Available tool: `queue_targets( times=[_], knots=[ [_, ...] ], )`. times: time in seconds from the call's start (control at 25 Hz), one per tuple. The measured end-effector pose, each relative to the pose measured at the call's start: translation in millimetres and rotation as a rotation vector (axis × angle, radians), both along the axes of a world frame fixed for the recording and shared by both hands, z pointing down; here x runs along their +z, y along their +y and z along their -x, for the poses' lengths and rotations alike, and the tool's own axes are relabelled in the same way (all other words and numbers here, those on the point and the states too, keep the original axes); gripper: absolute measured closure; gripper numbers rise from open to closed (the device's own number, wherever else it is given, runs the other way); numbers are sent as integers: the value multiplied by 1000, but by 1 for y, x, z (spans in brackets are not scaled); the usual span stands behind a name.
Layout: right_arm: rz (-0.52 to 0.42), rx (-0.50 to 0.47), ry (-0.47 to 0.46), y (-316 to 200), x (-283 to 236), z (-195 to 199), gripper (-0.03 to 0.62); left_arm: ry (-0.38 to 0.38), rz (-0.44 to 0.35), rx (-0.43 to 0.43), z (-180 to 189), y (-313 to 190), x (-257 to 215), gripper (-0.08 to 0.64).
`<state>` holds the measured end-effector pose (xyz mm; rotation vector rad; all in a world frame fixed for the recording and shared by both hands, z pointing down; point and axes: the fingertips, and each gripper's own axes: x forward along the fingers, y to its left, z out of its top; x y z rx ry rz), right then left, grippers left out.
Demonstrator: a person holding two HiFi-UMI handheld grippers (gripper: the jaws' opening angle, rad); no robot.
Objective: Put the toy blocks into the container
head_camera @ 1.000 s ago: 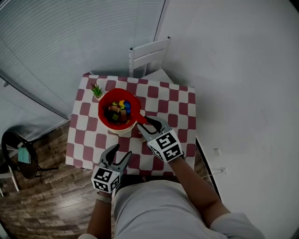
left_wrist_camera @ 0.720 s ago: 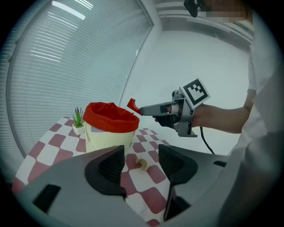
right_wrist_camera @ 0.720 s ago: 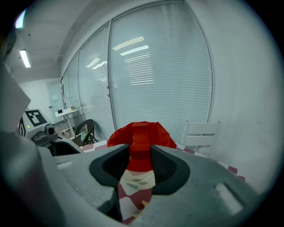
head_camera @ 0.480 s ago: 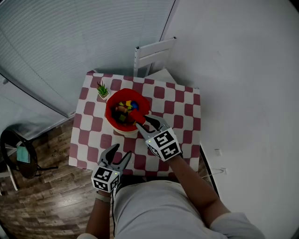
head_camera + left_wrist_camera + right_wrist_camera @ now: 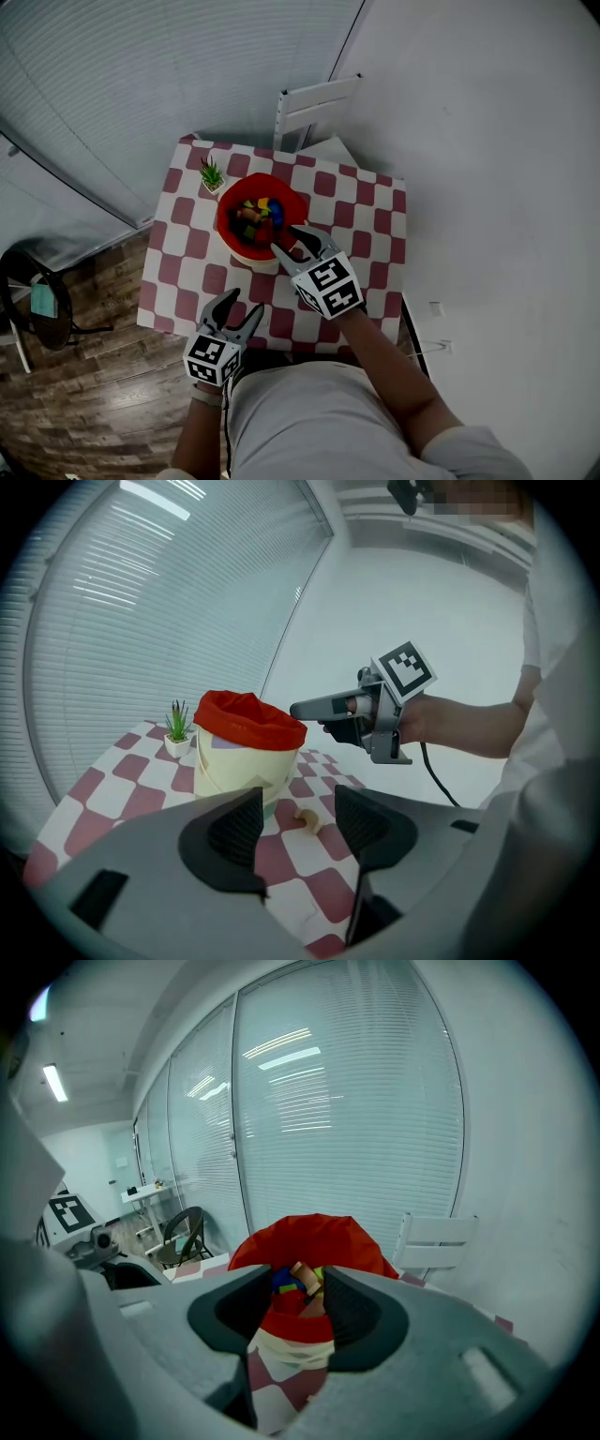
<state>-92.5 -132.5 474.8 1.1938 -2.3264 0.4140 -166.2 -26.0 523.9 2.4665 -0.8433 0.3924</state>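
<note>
The square worktop, covered in a red-and-white chequered cloth, stands by a wall of white blinds, with a white wooden chair at its far side. On the worktop, left of centre, sits the container: a cream round bucket lined with red fabric. Multicoloured toy blocks in blue, green, yellow, red and tan lie piled inside it.

The right tool hangs over the near right rim of the bucket, its jaws spread and pinching nothing; its own view looks between them down onto the blocks in the red lining. The left tool is at the near edge of the worktop, well apart from the bucket, jaws likewise spread and empty.

A small green plant in a white pot stands just beyond the bucket on the far left. A small cream arch-shaped block lies on the cloth near the bucket's base, outside the container.
</note>
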Motion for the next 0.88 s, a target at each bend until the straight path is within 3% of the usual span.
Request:
queue_targets(
  times=[0.88],
  knots=[
    [31, 6, -22, 51, 16, -53, 431, -30, 14, -80, -29, 44, 1, 334]
  ],
)
